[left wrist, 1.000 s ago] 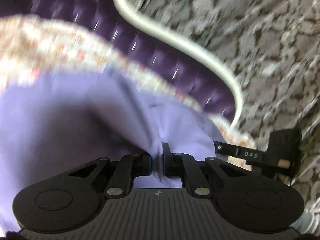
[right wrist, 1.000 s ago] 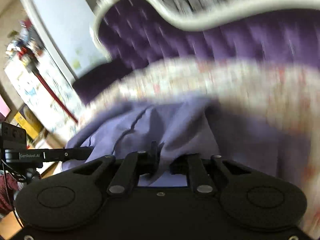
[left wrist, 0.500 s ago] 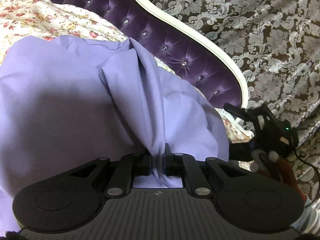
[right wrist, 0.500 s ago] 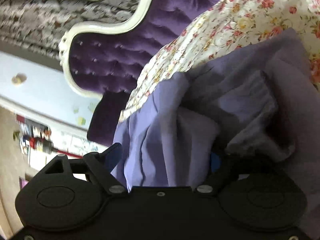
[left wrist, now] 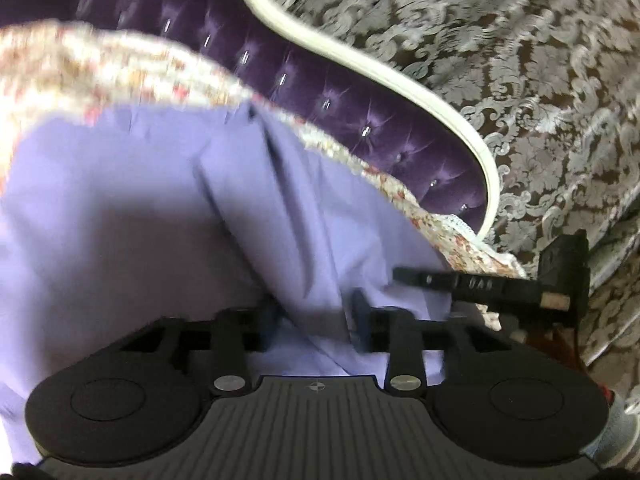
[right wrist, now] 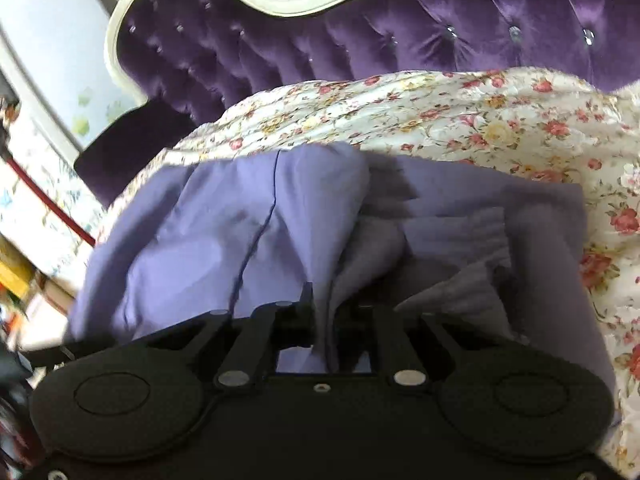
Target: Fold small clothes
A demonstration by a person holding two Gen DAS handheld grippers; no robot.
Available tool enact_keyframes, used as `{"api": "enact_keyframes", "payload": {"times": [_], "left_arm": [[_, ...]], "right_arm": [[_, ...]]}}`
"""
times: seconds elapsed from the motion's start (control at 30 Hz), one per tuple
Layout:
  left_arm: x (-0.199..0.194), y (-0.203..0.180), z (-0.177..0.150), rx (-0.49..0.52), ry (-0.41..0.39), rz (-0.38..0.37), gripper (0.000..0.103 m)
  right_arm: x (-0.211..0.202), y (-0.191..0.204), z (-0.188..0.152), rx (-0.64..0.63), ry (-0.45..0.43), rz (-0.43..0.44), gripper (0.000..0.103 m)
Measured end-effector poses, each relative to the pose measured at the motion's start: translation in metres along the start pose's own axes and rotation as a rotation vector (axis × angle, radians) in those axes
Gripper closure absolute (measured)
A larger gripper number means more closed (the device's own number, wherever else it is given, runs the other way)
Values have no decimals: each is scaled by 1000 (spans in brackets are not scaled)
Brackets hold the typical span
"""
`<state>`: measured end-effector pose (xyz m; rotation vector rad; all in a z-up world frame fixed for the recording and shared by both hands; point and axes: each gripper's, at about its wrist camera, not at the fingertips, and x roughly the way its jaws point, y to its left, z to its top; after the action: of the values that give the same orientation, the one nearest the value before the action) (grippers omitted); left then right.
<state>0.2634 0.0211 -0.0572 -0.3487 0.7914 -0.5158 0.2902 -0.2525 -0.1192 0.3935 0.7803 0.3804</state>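
Note:
A lilac garment (left wrist: 132,216) lies on a floral bedspread (left wrist: 100,64). In the left wrist view my left gripper (left wrist: 316,312) has its jaws parted, with a loose fold of the garment lying between them. The other gripper's black finger (left wrist: 460,280) shows at the right. In the right wrist view the garment (right wrist: 208,236) is bunched, with a dark seam down it. My right gripper (right wrist: 326,316) is shut on a pinched ridge of the garment. Its fingertips are partly hidden by cloth.
A purple tufted headboard (right wrist: 400,36) with a cream frame (left wrist: 360,60) stands behind the bed. Grey damask wallpaper (left wrist: 520,60) is beyond it. The floral bedspread (right wrist: 480,120) extends right of the garment. A pale blue door (right wrist: 56,40) and clutter are at left.
My left gripper's jaws have parted and loosened their hold on the fold. My right gripper has rolled back level and now pinches a ridge of cloth. The garment lies lower on the bedspread.

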Motion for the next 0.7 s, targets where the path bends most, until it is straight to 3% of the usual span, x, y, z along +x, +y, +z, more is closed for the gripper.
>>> {"api": "enact_keyframes", "payload": {"times": [0.03,0.1,0.37,0.47,0.5,0.57,0.6,0.63,0.7], "left_arm": [[-4,-3,4,27,-18,15,33],[-9,-11,14,79,-48,55,21],[26,-28,41,246,-62,246,13],[42,-25,42,253,-26,260,14],[45,-23,43,256,-9,263,17],[50,-18,44,250,31,249,39],[50,-11,45,219,54,210,89],[50,-5,49,163,60,172,98],[41,13,57,29,27,79,98]], "right_arm": [[-1,2,-1,-12,-9,-7,87],[-3,6,-1,-30,-23,-14,86],[-2,15,-1,-70,-30,-33,85],[-4,15,-1,-72,-37,-34,84],[-4,16,-1,-71,-38,-33,84],[-3,17,0,-72,-42,-36,84],[-4,18,1,-74,-47,-38,84],[-5,19,2,-80,-52,-39,84],[-12,27,5,-113,-94,-39,84]]}}
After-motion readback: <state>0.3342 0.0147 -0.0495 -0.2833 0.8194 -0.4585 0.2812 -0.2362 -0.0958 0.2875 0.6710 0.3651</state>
